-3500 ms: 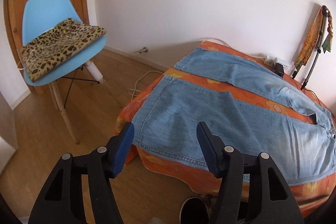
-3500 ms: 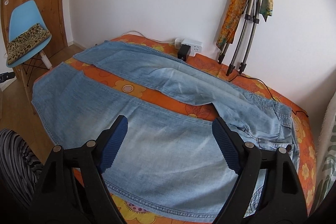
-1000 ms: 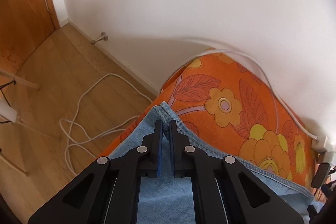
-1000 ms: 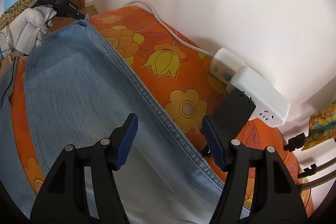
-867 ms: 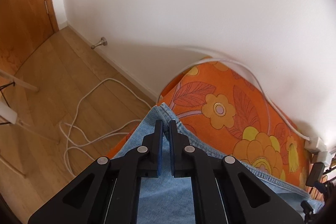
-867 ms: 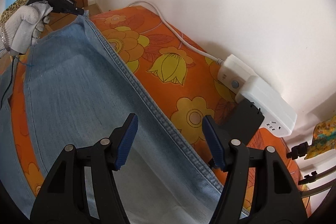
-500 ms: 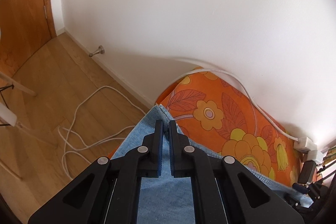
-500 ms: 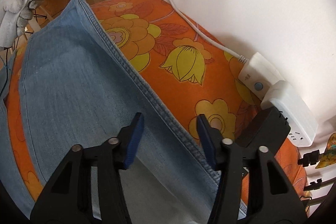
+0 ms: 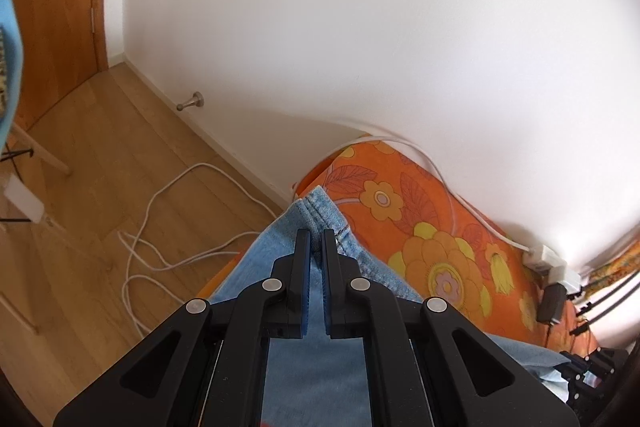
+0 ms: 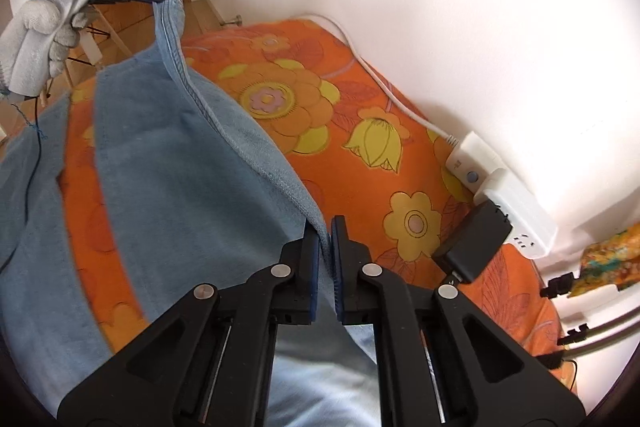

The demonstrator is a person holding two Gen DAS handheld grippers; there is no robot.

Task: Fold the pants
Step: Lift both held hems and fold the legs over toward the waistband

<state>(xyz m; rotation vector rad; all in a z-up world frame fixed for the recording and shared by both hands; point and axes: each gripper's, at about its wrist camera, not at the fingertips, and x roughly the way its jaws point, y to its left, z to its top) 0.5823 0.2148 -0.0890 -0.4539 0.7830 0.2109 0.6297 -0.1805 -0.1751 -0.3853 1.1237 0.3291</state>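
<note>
Soft, heavyish denim pants (image 10: 168, 163) sag between holds: left gripper (image 9: 316, 247) pinches hem corner, right gripper (image 10: 325, 231) clamps side seam, best grip.

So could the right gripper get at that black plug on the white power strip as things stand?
Probably not yet. The right gripper has just closed on the jeans seam, so it is occupied. The black plug lies close beside it on the orange cover, with nothing between.
</note>
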